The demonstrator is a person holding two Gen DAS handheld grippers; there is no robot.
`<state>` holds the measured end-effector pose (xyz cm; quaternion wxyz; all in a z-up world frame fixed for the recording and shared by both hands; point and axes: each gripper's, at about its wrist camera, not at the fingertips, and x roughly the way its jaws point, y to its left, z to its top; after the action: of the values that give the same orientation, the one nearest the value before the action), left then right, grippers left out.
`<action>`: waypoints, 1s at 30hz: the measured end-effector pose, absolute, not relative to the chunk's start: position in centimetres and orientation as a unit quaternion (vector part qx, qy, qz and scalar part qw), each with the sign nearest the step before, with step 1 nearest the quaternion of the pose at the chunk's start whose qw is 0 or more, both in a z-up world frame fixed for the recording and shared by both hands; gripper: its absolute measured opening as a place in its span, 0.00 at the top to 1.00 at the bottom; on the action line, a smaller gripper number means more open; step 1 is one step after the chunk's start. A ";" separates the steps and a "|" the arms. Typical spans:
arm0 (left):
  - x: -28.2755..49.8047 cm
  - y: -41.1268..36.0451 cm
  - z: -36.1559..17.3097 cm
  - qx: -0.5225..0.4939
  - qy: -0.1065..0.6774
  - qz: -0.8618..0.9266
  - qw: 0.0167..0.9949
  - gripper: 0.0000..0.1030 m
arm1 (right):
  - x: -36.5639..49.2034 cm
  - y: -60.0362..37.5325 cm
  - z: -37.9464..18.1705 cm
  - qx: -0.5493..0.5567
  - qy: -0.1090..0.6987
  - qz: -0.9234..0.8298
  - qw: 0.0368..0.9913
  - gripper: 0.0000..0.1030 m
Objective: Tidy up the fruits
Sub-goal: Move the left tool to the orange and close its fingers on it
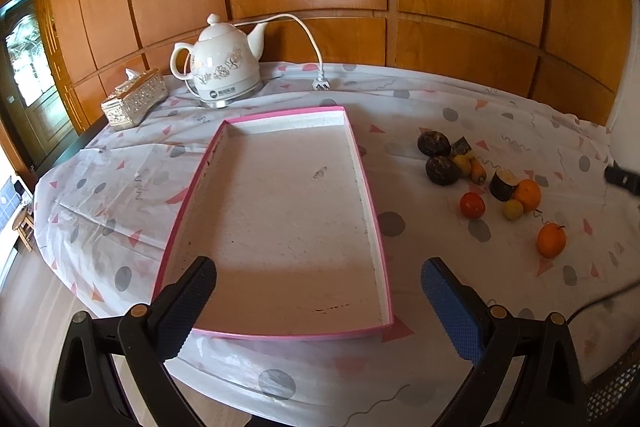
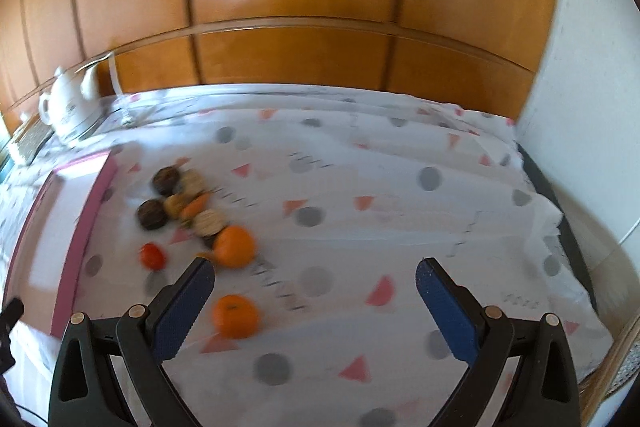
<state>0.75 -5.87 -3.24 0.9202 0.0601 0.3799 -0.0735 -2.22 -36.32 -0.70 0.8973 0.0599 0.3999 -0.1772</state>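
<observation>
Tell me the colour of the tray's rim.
Pink, with a white inside; the tray shows best in the left wrist view.

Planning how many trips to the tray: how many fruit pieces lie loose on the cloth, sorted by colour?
Counted in the left wrist view:
Orange, round: 2
Red, round: 1
Yellow, small: 2
Dark brown, round: 2
Dark cut chunks: 2
Small orange carrot-like piece: 1
Total: 10, none in the pink tray.
</observation>
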 end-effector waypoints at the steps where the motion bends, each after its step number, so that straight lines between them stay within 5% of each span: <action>1: 0.8 -5.9 -3.3 0.058 0.382 -0.077 0.919 0.00 | -2.2 -37.3 -0.4 0.063 0.400 -0.185 0.895 0.01; 13: 1.2 -7.5 -4.5 0.037 0.413 -0.155 0.897 0.00 | -4.0 -51.6 1.6 0.098 0.342 -0.362 0.862 0.01; 25: 3.5 -10.6 -5.1 0.070 0.436 -0.182 0.879 0.05 | -6.8 -57.2 -1.2 0.271 0.344 -0.380 0.815 0.01; 27: 4.0 -11.8 -5.0 0.070 0.443 -0.205 0.870 0.23 | -7.2 -57.6 -1.4 0.289 0.339 -0.385 0.808 0.01; 30: 4.2 -14.6 -5.0 0.072 0.452 -0.258 0.851 0.34 | -7.7 -58.1 -1.7 0.313 0.340 -0.387 0.798 0.02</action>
<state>4.22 -14.59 -5.04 0.8509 0.0723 0.4517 -0.2582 -7.73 -58.14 -1.73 0.7978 0.3130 0.3398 -0.3873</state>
